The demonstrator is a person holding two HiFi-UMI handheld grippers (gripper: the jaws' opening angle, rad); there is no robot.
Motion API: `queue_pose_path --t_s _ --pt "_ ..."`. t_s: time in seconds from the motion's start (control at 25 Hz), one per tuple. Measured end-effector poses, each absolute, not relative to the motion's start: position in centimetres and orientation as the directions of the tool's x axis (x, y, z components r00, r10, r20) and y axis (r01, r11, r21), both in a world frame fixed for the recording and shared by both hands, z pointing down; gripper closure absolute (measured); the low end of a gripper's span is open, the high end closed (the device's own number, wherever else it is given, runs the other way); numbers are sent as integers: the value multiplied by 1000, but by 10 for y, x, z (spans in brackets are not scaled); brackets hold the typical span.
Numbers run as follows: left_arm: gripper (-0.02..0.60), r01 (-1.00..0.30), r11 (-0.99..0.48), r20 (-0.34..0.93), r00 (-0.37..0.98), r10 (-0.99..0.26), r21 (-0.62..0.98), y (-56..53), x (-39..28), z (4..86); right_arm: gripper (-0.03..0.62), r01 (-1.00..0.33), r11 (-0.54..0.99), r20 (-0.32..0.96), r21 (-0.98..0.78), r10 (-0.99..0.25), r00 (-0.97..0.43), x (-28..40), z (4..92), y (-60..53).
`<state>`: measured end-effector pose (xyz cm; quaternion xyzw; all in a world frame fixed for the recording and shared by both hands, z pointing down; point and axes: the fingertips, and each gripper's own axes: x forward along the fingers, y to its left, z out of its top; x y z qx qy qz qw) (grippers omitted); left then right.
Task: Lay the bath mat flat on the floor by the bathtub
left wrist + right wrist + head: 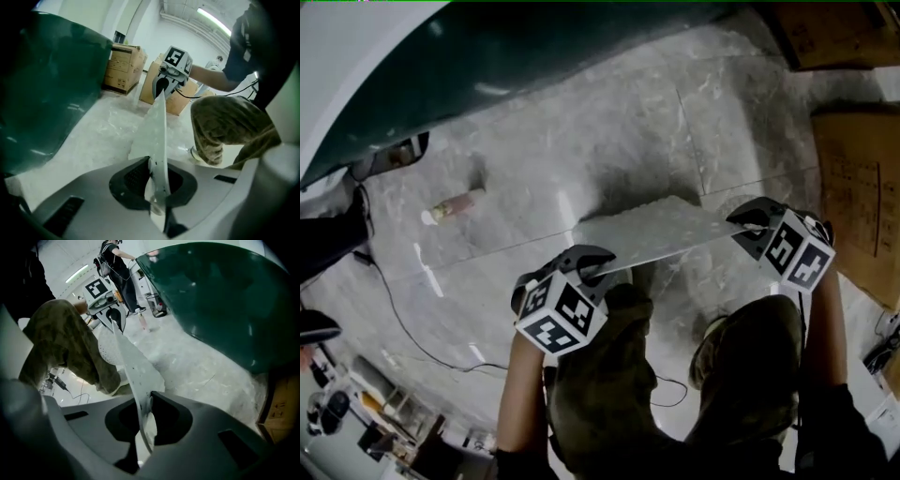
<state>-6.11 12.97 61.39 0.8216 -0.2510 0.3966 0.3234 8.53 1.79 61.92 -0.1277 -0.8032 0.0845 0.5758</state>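
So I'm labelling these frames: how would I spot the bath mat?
Start at the dark green bathtub along the top, then drop to the grey marble floor beside it. The bath mat is the pale thin sheet stretched between the left claw and right claw, unlike the small bottle lying loose.

Grey bath mat [656, 234], dark green bathtub [534, 56]

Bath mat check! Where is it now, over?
Left gripper and right gripper both shut on bath mat. Mat stretched between them, not yet flat by bathtub. Bottle on floor left of it, apart.
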Motion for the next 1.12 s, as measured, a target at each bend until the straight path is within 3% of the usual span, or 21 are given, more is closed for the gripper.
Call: queue_pose_path --t_s 0.12,0.52,0.8,1.12 --pt "555 -648 -683 827 551 -115 337 135 -60 617 565 176 938 897 -299 339 -283 83 622 22" --pt "555 -694 -661 830 524 -191 286 118 -65 632 565 234 960 898 -156 237 -370 76 638 -3" --pt "555 -744 -589 823 523 -221 314 126 -48 637 565 278 942 897 -187 280 -342 87 641 -3" --pt "555 -725 -616 844 508 -173 310 135 -48 652 565 308 941 910 -139 244 -335 88 660 3"
